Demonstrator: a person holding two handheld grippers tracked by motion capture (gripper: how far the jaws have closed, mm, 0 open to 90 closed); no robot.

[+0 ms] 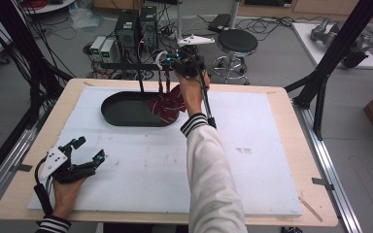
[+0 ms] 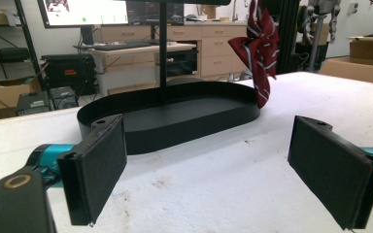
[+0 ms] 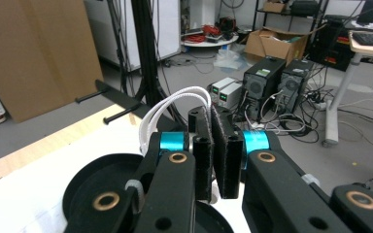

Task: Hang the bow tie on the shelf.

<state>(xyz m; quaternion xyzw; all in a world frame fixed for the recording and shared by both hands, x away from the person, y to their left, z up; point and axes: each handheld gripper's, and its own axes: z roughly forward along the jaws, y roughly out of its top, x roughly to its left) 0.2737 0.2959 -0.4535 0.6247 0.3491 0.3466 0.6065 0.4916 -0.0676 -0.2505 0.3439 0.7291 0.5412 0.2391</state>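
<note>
From above, we see the right gripper (image 1: pixel 167 65) clamped on a white loop, the red tie (image 1: pixel 166 106) hanging from it over the black tray (image 1: pixel 121 110).

The left gripper (image 2: pixel 209 167) rests wide open, holding nothing.

Our right jaws pinch the loop (image 3: pixel 175 104).

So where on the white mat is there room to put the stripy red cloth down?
The white mat is bare to the right of the sleeve, and between the black tray and the left gripper. It is crowded at the tray's right end, where the right gripper holds the red cloth.
</note>
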